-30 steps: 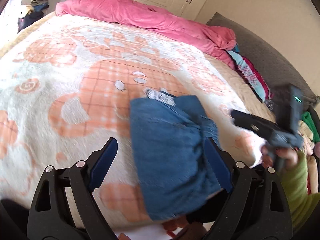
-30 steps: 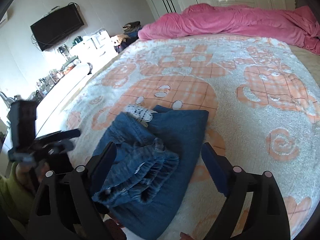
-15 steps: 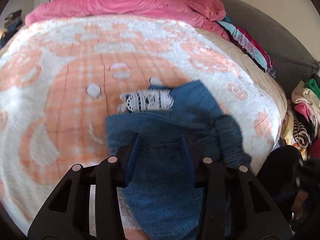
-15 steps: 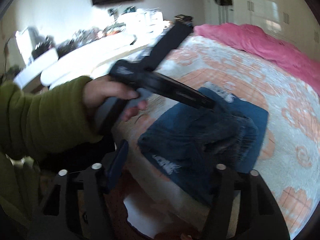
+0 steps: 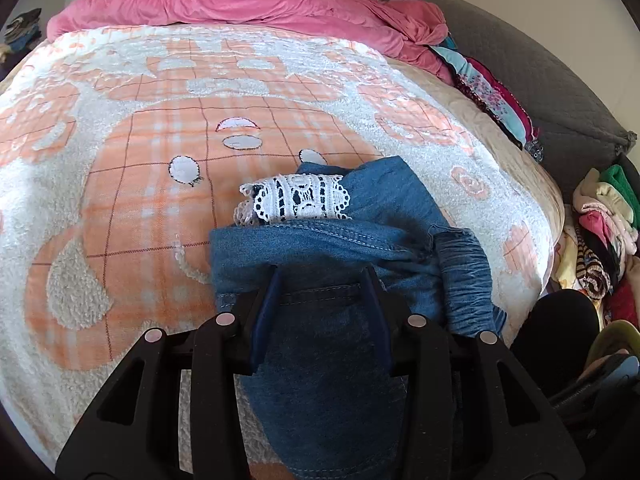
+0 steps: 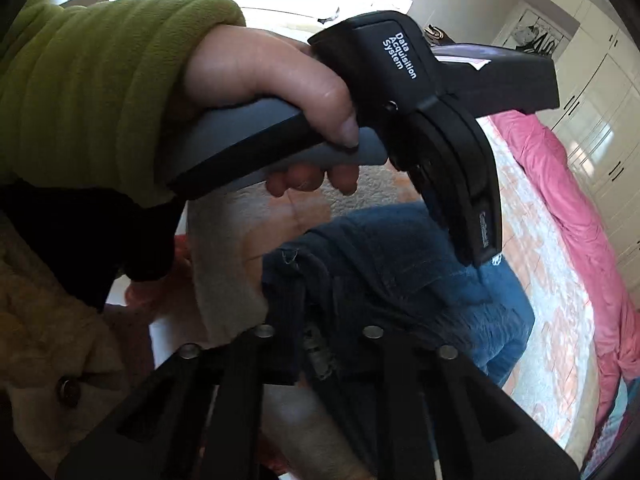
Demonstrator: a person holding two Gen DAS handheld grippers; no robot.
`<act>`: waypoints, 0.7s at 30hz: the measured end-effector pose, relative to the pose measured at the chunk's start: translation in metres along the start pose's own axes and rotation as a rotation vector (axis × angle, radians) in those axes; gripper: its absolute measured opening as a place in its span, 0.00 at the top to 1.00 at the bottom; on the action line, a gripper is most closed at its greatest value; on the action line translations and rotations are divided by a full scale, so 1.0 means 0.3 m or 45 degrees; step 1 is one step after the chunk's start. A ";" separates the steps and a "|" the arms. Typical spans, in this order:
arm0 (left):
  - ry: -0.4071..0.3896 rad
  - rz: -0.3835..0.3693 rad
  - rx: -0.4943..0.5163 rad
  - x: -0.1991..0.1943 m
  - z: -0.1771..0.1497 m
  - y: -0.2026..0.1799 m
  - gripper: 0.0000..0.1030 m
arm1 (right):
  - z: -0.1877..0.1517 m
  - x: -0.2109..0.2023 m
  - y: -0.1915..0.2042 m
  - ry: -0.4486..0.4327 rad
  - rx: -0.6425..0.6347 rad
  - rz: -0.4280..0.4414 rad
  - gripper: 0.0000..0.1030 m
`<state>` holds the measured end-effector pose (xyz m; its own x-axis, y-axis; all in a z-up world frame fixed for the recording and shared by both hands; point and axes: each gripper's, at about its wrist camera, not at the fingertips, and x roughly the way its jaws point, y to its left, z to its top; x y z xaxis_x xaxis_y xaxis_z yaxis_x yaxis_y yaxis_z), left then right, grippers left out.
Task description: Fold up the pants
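Folded blue denim pants with a white lace trim lie at the near edge of the bed. My left gripper has its jaws pressed into the denim from both sides, shut on the pants. My right gripper is closed on the pants' edge at the bed's side; its fingertips are buried in dark denim. The left gripper's body and the hand holding it fill the upper right wrist view.
The bed carries an orange-and-white blanket, with a pink duvet bunched at the far end. A grey headboard and a pile of clothes are at the right. Wardrobes stand beyond the bed.
Both grippers went from wide open above the pants to closed on the denim. The right gripper swung round to the bed's side edge.
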<state>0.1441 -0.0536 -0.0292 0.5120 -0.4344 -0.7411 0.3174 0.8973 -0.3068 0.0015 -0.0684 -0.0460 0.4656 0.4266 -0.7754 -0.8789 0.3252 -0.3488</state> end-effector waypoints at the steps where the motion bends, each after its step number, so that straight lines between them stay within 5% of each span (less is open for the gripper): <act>1: -0.001 -0.002 -0.004 0.001 -0.001 0.001 0.67 | -0.006 -0.013 0.003 -0.009 0.008 0.010 0.93; 11: -0.008 0.006 0.004 0.001 -0.002 -0.006 0.63 | -0.096 0.011 -0.032 -0.011 0.274 0.131 0.93; 21: -0.024 -0.001 -0.003 0.001 -0.005 -0.010 0.59 | -0.097 -0.011 -0.049 -0.046 0.348 0.172 0.84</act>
<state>0.1421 -0.0562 -0.0295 0.5266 -0.4365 -0.7295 0.3161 0.8971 -0.3086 0.0099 -0.0992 -0.0536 0.3542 0.5095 -0.7842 -0.8750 0.4766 -0.0855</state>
